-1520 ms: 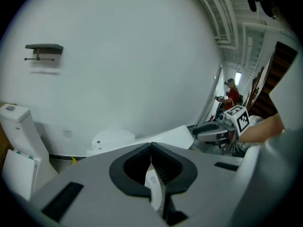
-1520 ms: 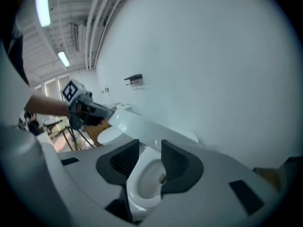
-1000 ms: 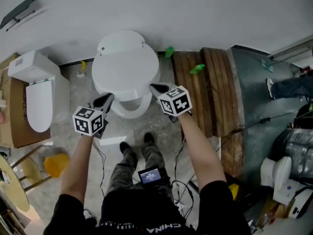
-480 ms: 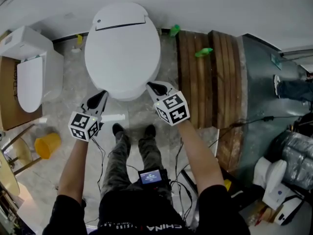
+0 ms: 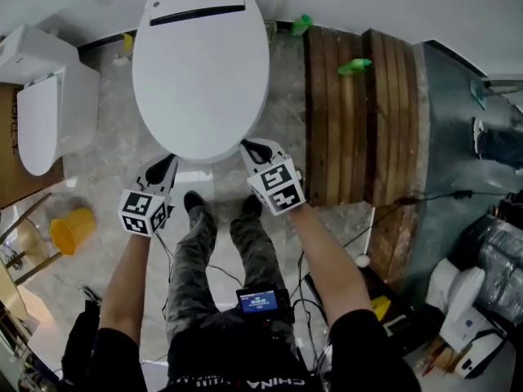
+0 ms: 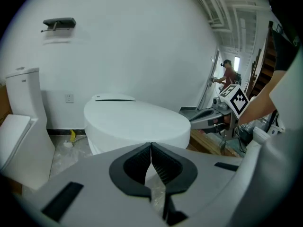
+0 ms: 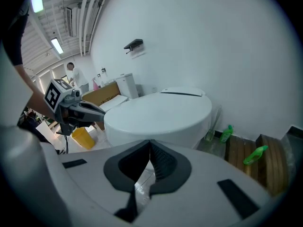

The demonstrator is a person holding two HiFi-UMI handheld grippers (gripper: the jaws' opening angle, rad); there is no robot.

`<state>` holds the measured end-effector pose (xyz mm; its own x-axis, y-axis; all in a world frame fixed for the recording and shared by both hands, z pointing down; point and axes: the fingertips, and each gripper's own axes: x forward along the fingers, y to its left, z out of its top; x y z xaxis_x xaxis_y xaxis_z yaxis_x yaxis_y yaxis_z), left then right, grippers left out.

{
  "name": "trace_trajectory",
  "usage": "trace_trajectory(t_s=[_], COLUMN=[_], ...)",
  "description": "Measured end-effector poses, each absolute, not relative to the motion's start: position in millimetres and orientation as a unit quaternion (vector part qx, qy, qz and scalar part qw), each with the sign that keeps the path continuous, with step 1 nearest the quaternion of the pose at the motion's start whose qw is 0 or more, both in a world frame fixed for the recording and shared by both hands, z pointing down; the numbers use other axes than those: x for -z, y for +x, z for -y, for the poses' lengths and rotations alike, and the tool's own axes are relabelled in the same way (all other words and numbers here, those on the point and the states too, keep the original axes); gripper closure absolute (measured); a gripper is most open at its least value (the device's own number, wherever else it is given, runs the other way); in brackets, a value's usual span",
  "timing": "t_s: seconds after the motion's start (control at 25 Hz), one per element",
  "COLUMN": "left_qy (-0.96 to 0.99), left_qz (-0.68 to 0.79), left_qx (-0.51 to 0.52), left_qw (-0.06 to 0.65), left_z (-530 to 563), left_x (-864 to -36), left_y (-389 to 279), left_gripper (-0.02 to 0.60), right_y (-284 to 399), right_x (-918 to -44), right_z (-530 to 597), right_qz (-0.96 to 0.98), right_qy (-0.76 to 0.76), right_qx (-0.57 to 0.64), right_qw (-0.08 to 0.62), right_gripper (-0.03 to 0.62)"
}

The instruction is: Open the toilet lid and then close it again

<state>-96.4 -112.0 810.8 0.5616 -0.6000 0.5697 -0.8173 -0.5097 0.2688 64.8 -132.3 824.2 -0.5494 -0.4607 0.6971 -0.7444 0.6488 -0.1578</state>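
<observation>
The toilet lid (image 5: 200,64) is lying flat over the bowl, seemingly shut, with its hinge end toward the back wall. The left tool (image 5: 167,164) and right tool (image 5: 250,148) are hovering just beside its front rim, one at either side, both clenched tight on nothing. Whether either tip is touching the rim I cannot tell. From here the likely trouble is a tip catching under the smooth rim while pulling away, lifting the lid and letting it slam. A wide swing rightward could also be striking the wooden planks (image 5: 359,113) nearby.
</observation>
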Motion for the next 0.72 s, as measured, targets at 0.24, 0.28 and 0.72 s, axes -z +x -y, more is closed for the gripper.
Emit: trace_trajectory(t_s=[0.24,0.28,0.72], left_qy=[0.834,0.833,0.822], left_qz=[0.417,0.416,0.404], left_qx=[-0.230,-0.232,-0.263], left_qw=[0.279,0.283,0.305], left_z=[98,97,100], left_x=[-881,-892,-981], left_y=[-96,-96,-97], left_gripper=[0.571,0.571,0.572], right_y=[62,63,61], right_x=[-889,-900,-989], right_z=[119,117,120], right_qz=[0.840,0.839,0.824], right_qy=[0.361,0.363,0.361], right_qx=[-0.246,-0.250,-0.272], right_qw=[0.320,0.321,0.341], right_gripper=[0.579,0.579,0.580])
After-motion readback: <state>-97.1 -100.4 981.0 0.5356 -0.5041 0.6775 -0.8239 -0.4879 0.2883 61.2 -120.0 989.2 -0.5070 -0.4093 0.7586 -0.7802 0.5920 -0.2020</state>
